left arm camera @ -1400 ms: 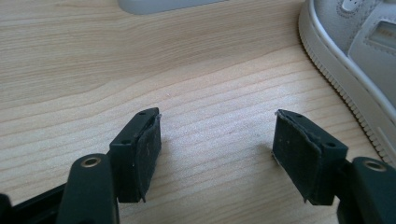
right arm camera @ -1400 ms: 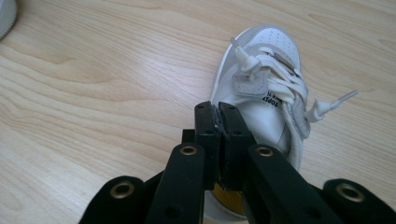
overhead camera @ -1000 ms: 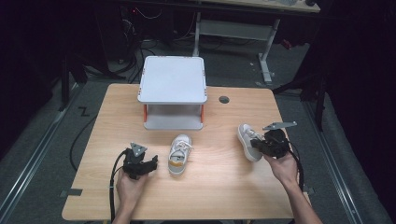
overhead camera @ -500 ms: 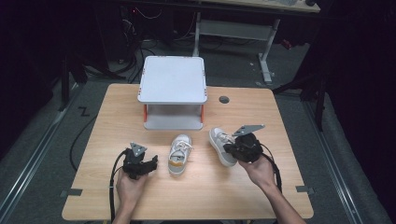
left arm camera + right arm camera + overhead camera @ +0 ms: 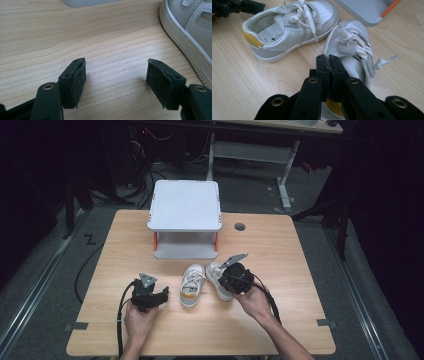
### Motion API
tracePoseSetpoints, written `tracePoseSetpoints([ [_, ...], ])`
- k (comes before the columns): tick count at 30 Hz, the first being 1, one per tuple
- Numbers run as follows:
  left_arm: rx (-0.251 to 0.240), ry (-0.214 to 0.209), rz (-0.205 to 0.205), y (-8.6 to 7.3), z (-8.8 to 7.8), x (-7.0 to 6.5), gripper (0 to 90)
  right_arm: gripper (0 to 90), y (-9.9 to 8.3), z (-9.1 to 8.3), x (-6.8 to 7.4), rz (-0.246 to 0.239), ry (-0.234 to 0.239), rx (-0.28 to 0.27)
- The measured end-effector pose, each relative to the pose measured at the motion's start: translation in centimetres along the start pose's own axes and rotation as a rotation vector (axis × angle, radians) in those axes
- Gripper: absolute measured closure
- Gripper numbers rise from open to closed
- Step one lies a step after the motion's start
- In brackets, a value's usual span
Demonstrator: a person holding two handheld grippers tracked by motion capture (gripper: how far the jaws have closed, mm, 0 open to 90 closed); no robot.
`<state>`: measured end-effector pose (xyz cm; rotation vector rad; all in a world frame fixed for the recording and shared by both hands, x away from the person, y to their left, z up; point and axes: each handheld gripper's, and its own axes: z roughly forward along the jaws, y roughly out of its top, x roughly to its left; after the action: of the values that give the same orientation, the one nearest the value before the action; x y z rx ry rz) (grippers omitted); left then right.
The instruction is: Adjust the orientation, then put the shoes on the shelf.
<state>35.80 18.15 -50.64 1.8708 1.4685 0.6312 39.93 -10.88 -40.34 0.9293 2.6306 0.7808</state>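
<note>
Two small white sneakers with yellow heel patches lie side by side mid-table. My right gripper (image 5: 226, 282) (image 5: 329, 60) is shut on the heel rim of the right sneaker (image 5: 215, 271) (image 5: 352, 42), whose toe points toward the white stand. The left sneaker (image 5: 192, 284) (image 5: 287, 27) lies free just beside it. My left gripper (image 5: 163, 295) (image 5: 116, 68) rests low over the wood, open, with nothing between its pads. The left sneaker's sole edge (image 5: 190, 32) is just to its right.
A white two-level stand (image 5: 185, 205) (image 5: 367, 10) with orange posts sits behind the sneakers. A round cable hole (image 5: 240, 226) lies in the wooden table (image 5: 290, 255) to the stand's right. Cables trail from both grippers toward the front edge.
My right gripper has carried its sneaker leftward across the table, from near the right side to right next to the other sneaker. The left gripper and left sneaker have stayed put.
</note>
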Motion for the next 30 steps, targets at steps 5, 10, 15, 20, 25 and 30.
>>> tracePoseSetpoints([
  [5, 0.003, 0.006, 0.007, 0.0, 0.0, -0.1, 32.6, 87.4, 0.5, 0.6, 0.8, -0.001, 0.022, 0.027],
  [10, 0.005, 0.013, 0.012, -0.1, -0.1, -0.2, 32.7, 86.9, 1.1, 1.7, 2.0, -0.02, 0.054, 0.051],
  [15, 0.005, 0.012, 0.012, -0.1, -0.1, -0.2, 32.6, 86.2, 0.9, 2.4, 2.1, -0.015, 0.096, 0.024],
  [20, 0.004, 0.013, 0.012, -0.1, -0.1, -0.2, 32.7, 85.5, 0.6, 3.0, 2.3, -0.006, 0.129, 0.016],
  [25, 0.005, 0.012, 0.012, -0.1, -0.1, -0.2, 32.5, 82.7, 0.1, 3.5, 2.3, 0.004, 0.165, -0.003],
  [30, 0.005, 0.014, 0.01, -0.1, -0.1, -0.2, 32.7, 71.0, -0.7, 3.3, 2.7, 0.0, 0.16, -0.062],
])
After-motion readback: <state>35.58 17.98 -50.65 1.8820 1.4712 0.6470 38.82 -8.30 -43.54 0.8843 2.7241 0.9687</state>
